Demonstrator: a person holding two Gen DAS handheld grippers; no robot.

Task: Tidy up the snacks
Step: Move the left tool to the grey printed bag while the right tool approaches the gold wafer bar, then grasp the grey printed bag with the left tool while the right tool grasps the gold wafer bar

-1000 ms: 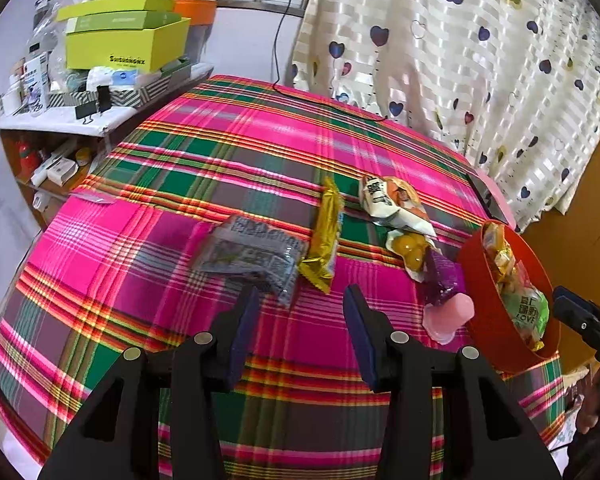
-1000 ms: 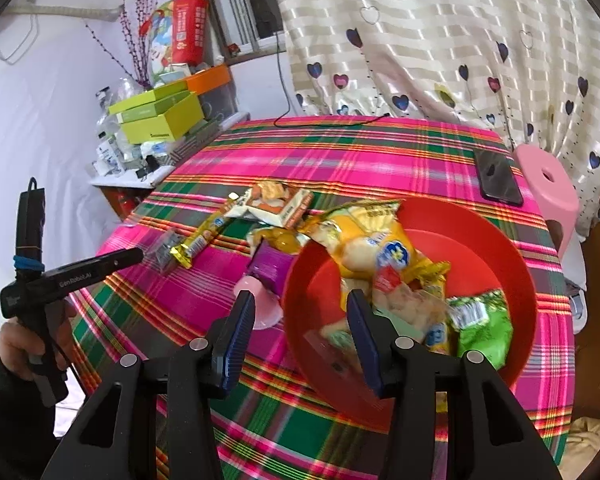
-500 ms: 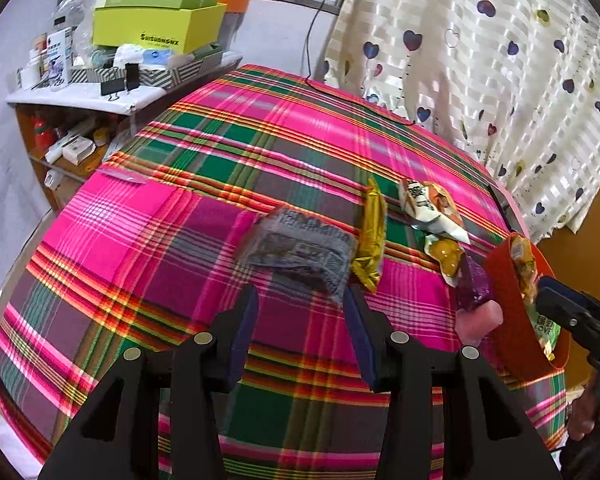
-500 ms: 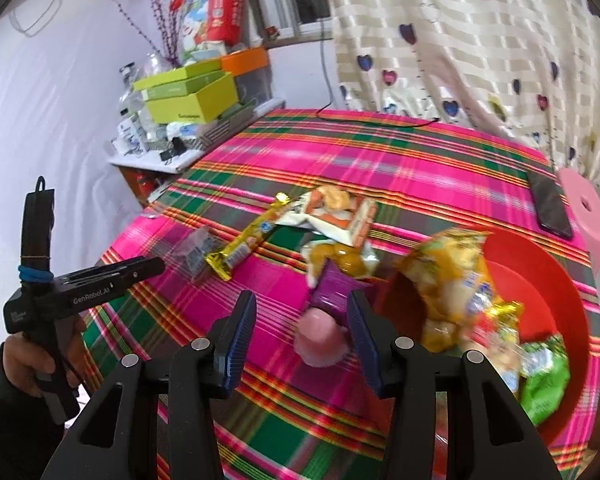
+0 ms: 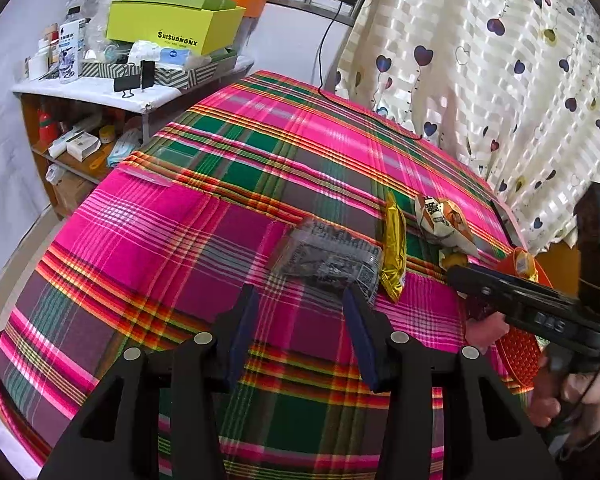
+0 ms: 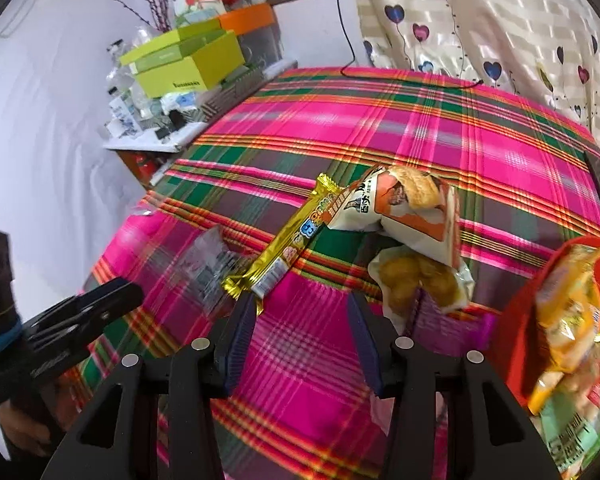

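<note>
left gripper (image 5: 300, 320) jaws apart, nothing between; clear dark-print packet (image 5: 328, 258) just ahead, leaning right, long axis crosswise. right gripper (image 6: 300, 324) also gaping, empty, gold bar (image 6: 296, 240) just beyond its left finger. red bowl (image 6: 516, 320) far right

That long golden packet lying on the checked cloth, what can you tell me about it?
The gold snack bar is a long, slim packet of shiny crinkled foil with crimped ends, colourful print and a white label panel. It lies flat and unopened on the plaid tablecloth, between a clear dark-filled packet and a white-and-orange bag, whose edge it meets. Neither gripper touches it.
</note>
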